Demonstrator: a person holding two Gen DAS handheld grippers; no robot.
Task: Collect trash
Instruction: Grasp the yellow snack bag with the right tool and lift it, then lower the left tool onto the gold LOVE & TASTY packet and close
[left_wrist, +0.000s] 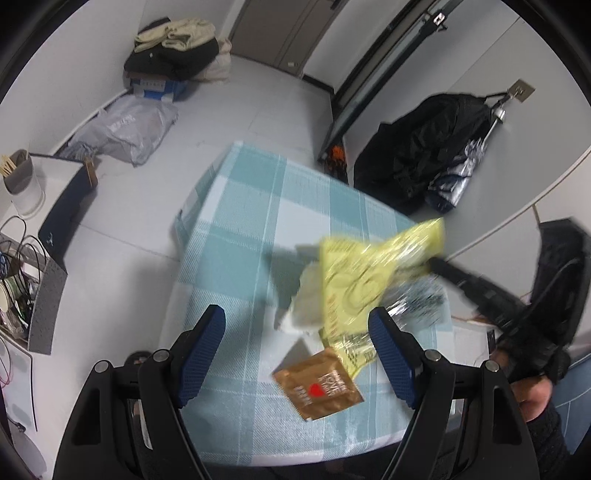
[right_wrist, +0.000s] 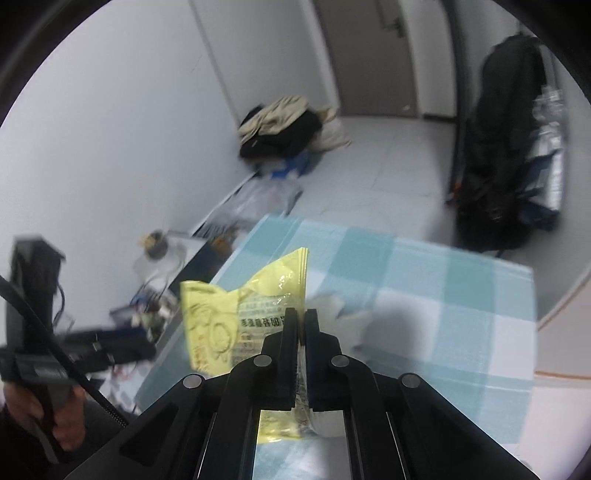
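Two grippers noted. Your right gripper (right_wrist: 301, 314) pinches the yellow wrapper (right_wrist: 236, 314) above the table (right_wrist: 461, 295). Your left gripper (left_wrist: 295, 332) gapes empty near its front edge.

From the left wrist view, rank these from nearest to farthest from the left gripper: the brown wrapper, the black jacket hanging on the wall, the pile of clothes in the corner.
Measured from the left gripper:
1. Brown wrapper: on the checked cloth, just ahead of the fingers.
2. Black jacket: hanging beyond the table, to the right.
3. Pile of clothes: far corner, upper left.
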